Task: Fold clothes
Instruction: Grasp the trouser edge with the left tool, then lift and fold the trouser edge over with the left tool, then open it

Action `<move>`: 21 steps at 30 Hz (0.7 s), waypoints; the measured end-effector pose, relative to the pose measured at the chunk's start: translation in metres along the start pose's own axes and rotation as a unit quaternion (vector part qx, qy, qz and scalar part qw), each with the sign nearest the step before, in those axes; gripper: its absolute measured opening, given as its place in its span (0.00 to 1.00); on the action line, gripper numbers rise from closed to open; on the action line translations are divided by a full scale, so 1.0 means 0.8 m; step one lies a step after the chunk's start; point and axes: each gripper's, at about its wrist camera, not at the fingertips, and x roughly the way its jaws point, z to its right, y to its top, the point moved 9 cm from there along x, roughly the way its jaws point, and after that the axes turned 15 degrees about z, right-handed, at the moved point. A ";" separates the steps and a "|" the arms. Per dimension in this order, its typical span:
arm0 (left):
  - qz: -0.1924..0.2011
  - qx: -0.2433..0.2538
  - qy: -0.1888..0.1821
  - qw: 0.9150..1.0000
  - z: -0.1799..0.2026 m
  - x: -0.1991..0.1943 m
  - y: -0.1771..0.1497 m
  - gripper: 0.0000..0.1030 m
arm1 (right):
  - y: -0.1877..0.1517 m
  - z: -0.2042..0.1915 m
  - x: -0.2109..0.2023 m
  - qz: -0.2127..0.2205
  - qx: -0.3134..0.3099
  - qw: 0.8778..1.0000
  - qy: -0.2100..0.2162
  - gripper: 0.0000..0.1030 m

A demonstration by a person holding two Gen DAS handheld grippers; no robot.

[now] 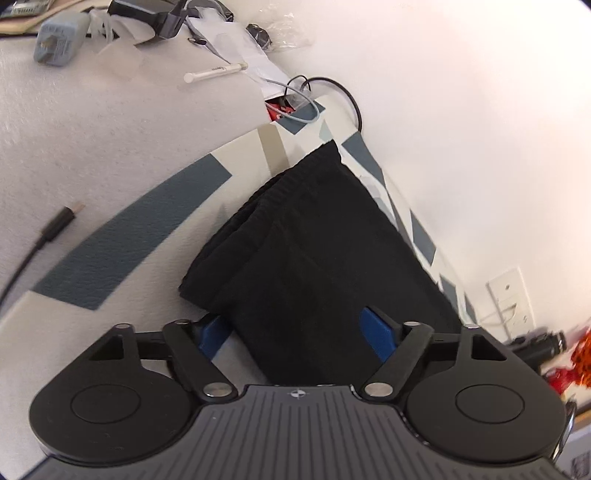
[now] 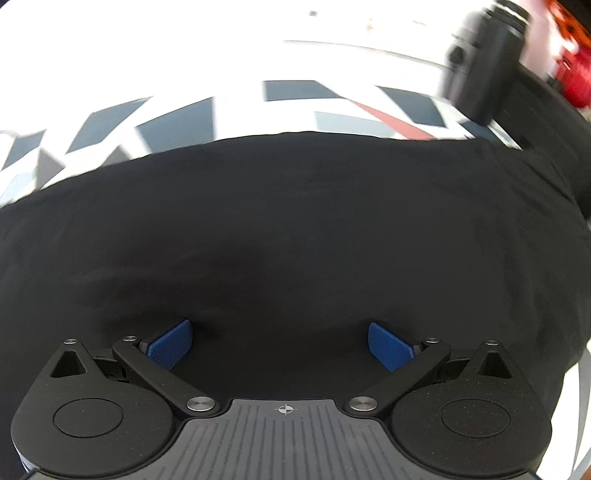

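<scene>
Black garment (image 1: 317, 251): folded into a long, layered bundle with a ribbed waistband end at the far side, lying on a cloth (image 1: 122, 240) patterned in grey-blue and beige shapes over white, close to the white wall (image 1: 461, 110). Left gripper (image 1: 297, 334): jaws spread wide, blue pads (image 1: 376, 332) standing either side of the near end of the bundle, the fabric between them but not pinched; nothing held. Right gripper (image 2: 280, 345): jaws likewise spread wide, blue pads (image 2: 171, 343) resting low over the flat black fabric (image 2: 295, 229), which fills most of that view; no fold caught between them. Patterned cloth (image 2: 177, 122) shows beyond the garment's far edge in the right wrist view, blurred. Other items, left wrist view: black cable with plug (image 1: 55, 229) on the white surface to the left; white tube (image 1: 216, 72), grey-blue plug adapter (image 1: 59, 42), clear plastic wrap (image 1: 291, 31) and grey cord (image 1: 310, 107) at the far end; wall socket plate (image 1: 511, 299) lower right. Right wrist view: a dark, blurred object (image 2: 484, 62) at the upper right, kind not discernible.
</scene>
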 end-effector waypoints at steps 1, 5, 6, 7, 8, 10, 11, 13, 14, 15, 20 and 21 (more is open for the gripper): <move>0.005 -0.008 -0.001 1.000 0.001 0.003 0.000 0.80 | 0.000 0.001 0.000 0.002 -0.001 1.000 0.002 0.99; 0.011 -0.019 0.017 1.000 0.001 0.018 -0.001 0.15 | -0.001 0.004 0.001 0.004 0.003 1.000 0.003 0.99; 0.007 -0.016 0.027 0.999 -0.001 0.022 -0.002 0.12 | -0.001 0.004 0.001 0.003 0.005 1.000 0.002 0.99; 0.004 -0.012 0.036 0.999 -0.002 0.026 -0.002 0.12 | -0.002 0.002 -0.002 0.000 0.005 1.000 0.002 0.99; 0.006 -0.002 0.038 0.999 0.001 0.026 -0.001 0.12 | -0.002 0.002 -0.003 -0.005 0.005 1.000 0.001 0.99; 0.013 0.026 0.049 0.998 0.007 0.019 0.004 0.11 | 0.000 0.004 -0.004 -0.020 0.003 1.000 0.000 0.99; 0.023 0.036 0.051 0.998 0.011 0.014 0.009 0.11 | 0.001 0.004 -0.006 -0.024 0.002 1.000 0.000 0.99; 0.044 0.057 0.052 0.996 0.020 0.000 0.023 0.11 | 0.004 0.001 -0.016 -0.020 -0.008 1.000 0.000 0.99; 0.053 0.066 0.053 0.995 0.023 -0.005 0.030 0.11 | 0.006 -0.003 -0.023 -0.011 -0.015 1.000 0.007 0.99; 0.060 0.075 0.055 0.994 0.026 -0.009 0.036 0.11 | 0.009 -0.007 -0.030 -0.002 -0.021 1.000 0.014 0.99; 0.046 0.064 0.087 0.993 0.008 0.005 0.041 0.11 | 0.015 -0.011 -0.040 0.012 -0.020 0.999 0.025 0.99; 0.046 0.074 0.093 0.992 0.010 0.007 0.040 0.10 | 0.015 -0.007 -0.038 0.007 -0.009 1.000 0.022 0.99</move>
